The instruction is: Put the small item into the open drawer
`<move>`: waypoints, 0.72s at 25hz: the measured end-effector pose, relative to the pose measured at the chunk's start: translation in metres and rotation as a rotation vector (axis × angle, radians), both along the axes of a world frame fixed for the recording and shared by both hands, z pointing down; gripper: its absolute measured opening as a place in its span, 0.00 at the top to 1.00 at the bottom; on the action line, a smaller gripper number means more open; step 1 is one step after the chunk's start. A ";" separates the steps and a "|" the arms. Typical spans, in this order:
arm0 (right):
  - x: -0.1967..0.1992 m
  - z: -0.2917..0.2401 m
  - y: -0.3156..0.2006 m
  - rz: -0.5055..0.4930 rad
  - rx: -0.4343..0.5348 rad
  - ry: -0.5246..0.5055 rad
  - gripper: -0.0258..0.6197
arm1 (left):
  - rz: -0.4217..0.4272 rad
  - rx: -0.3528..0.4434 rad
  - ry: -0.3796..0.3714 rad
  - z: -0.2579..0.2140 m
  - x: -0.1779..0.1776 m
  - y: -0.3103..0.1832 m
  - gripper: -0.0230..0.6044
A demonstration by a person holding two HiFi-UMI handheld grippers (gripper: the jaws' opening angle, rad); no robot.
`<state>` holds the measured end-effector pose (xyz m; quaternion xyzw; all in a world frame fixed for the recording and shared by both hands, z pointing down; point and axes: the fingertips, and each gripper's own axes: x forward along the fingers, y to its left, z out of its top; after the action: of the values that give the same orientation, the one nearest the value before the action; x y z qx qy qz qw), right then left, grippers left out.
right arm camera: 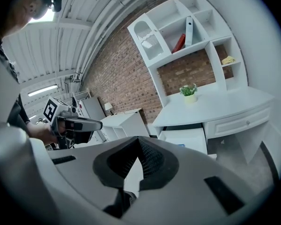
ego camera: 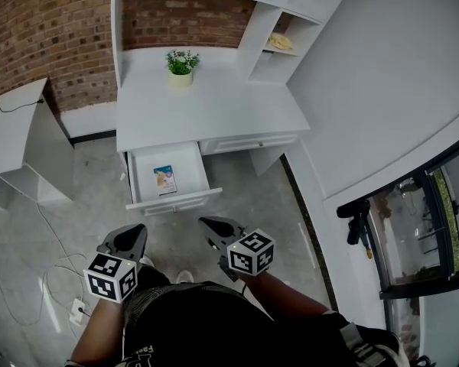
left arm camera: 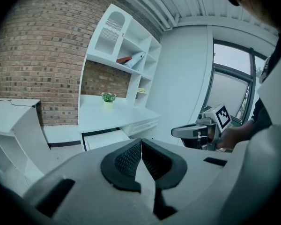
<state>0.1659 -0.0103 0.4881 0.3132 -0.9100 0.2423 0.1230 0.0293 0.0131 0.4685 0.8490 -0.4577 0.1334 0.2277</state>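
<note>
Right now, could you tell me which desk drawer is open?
The left drawer, pulled out with a small item lying inside; the right drawer sits shut.

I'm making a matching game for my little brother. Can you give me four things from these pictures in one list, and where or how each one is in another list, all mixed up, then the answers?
Things:
1. potted plant
2. small item
3. yellow thing
4. right gripper

Places or states:
A. jaws shut, nothing between them
B. on the desk top
C. lying in the open drawer
D. on a side shelf

Right pairs: 1-B, 2-C, 3-D, 4-A.
</note>
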 end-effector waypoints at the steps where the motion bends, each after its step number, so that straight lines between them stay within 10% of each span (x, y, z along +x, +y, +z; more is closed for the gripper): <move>1: 0.001 0.000 0.001 0.002 -0.002 0.001 0.96 | 0.001 -0.003 -0.001 0.001 0.001 0.000 0.93; 18: 0.005 0.003 0.016 0.015 -0.011 0.002 0.96 | 0.022 0.015 -0.001 -0.001 0.011 0.001 0.93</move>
<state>0.1705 0.0058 0.4912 0.3196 -0.9061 0.2482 0.1237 0.0402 0.0142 0.4677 0.8556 -0.4493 0.1332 0.2197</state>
